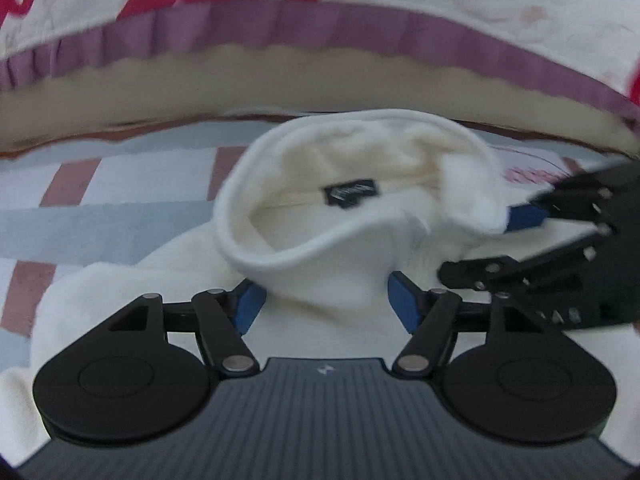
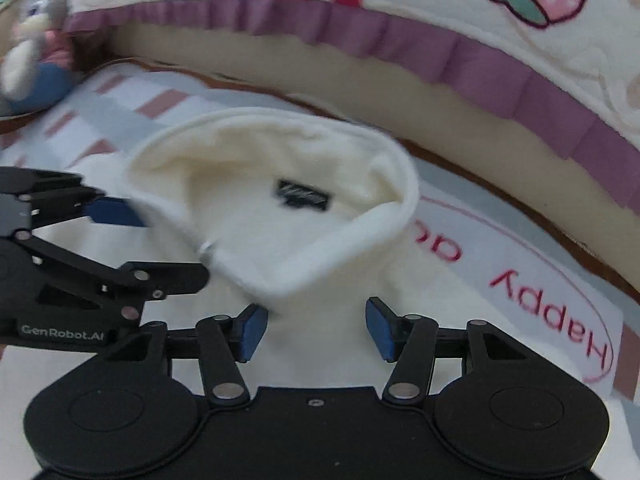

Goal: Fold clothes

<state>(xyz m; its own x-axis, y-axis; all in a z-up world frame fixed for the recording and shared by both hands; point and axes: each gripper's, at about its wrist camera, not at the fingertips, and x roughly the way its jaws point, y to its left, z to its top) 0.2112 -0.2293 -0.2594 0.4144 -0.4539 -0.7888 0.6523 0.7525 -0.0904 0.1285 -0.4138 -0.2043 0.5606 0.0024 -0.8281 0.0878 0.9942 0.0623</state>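
One cream fleece hooded top (image 1: 320,280) lies on the striped bedsheet (image 1: 100,208), soft, light, floppy; both hand-held grippers — left (image 1: 326,304), right (image 2: 312,326) — gape empty; best hold looks the thick hood rim (image 2: 404,184).

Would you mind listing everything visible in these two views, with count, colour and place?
Hooded top: one, cream white, lying on the bed sheet, hood open toward the cameras.
Label: one, black, inside the neck of the hood.
Bed sheet: one, white with pink and pale blue checks and red lettering, beneath the top.
Quilt: one, cream with red and strawberry prints and a purple frill, behind the top.
Soft toy: one, grey, pink and blue, far left in the right wrist view.
Left tongs: black with blue pads, open, over the top.
Right tongs: black with blue pads, open, over the top.
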